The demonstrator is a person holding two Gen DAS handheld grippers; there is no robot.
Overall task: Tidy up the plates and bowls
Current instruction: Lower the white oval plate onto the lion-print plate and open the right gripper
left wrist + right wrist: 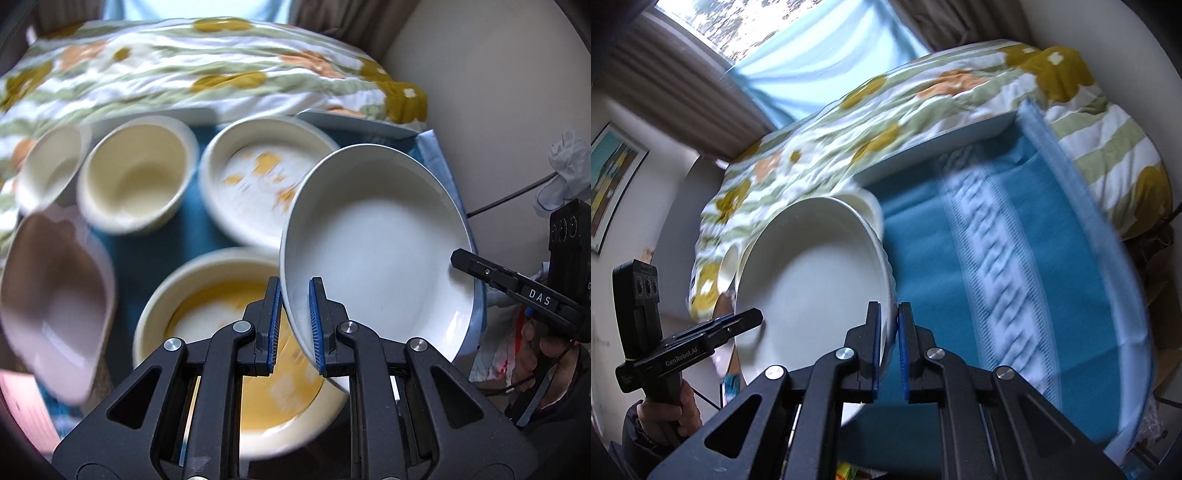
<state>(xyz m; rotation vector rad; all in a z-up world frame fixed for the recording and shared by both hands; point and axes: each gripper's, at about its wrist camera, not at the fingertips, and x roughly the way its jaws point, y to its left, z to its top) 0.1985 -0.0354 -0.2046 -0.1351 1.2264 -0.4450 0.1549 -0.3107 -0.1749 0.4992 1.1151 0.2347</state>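
Both grippers clamped on one white plate [376, 236], opposite rims: left gripper [295, 325] near edge, right gripper [888, 350] far edge. Plate tilted, in the air over the blue towel [1015, 277]. Carry step, I think. Next: level it, set on matching plate [258, 184].

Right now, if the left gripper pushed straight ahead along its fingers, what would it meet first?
The left gripper is already shut on the rim of the white bowl, which it carries tilted. Past that, probably the cream dish with yellow inside right below it on the blue cloth, though blur leaves depth uncertain.
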